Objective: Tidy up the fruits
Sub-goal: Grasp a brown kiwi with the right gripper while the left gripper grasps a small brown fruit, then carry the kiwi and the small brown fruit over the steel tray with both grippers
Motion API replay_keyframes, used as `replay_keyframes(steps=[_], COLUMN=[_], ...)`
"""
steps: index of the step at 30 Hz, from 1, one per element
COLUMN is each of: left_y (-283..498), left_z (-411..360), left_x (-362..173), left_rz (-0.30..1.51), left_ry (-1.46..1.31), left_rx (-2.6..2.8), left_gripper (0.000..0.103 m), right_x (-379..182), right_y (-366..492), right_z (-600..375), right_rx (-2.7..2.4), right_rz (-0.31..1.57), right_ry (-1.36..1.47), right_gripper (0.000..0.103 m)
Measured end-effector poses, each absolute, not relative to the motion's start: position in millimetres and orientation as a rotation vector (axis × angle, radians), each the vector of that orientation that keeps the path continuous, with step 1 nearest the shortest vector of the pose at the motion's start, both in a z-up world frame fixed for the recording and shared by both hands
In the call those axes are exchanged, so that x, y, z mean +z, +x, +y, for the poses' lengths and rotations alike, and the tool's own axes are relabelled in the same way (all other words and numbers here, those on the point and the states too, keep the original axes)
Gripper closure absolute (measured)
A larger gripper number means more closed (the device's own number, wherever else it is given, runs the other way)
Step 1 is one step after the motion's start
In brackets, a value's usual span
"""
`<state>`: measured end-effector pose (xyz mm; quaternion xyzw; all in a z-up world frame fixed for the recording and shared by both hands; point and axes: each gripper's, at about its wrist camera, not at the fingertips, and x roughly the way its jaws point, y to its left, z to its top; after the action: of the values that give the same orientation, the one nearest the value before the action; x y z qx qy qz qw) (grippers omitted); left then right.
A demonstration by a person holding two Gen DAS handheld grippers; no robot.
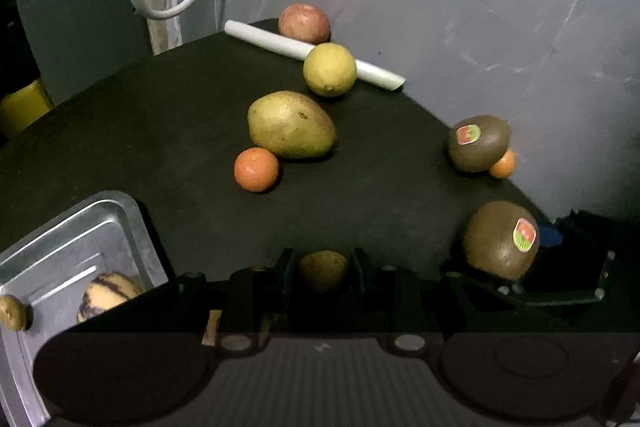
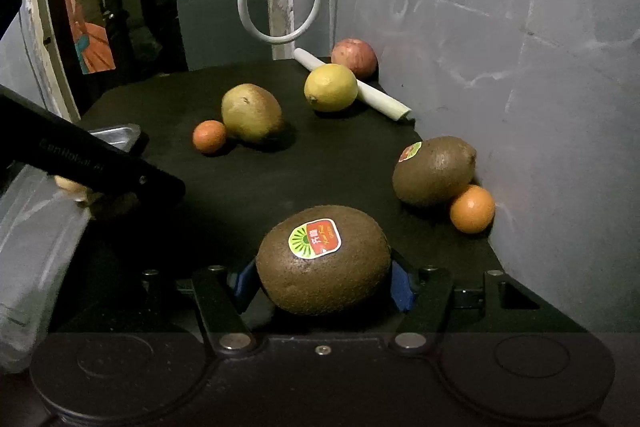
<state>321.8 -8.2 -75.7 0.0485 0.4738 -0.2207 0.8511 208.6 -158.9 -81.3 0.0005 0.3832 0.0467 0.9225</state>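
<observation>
Left gripper (image 1: pixel 323 267) fingers clamp a small brown fruit (image 1: pixel 323 269); right gripper (image 2: pixel 323 281) fingers clamp a kiwi (image 2: pixel 323 265). The tray (image 1: pixel 100 223) holds one striped fruit (image 1: pixel 108 297). Pear (image 1: pixel 291 125), lemon (image 1: pixel 329 69), apple (image 1: pixel 305 23), tangerines and another kiwi (image 1: pixel 478 143) remain on the bench (image 1: pixel 160 115)

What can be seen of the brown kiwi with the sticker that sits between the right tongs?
The fuzzy brown oval kiwi lies on its side between the right tongs, whose blue pads press its two ends. A sticker, green sunburst on one half and red with writing on the other, faces up. The skin looks matt, hairy and unbroken. Its underside is hidden, so whether it rests on the black mat cannot be told. No other fruit touches it.
</observation>
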Motion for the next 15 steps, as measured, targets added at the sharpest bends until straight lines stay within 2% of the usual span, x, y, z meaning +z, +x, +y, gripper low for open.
replay_keyframes(steps=[15], left_y=[288.7], left_z=[61.5], left_x=[-38.7], left_rz=[0.929], left_ry=[-0.015], left_rx=[-0.441], left_gripper=[0.071], right_x=[-49.5], right_y=[164.2], right_z=[-78.7], right_rx=[0.190], right_rz=[0.778], right_ry=[0.028], right_gripper=[0.038])
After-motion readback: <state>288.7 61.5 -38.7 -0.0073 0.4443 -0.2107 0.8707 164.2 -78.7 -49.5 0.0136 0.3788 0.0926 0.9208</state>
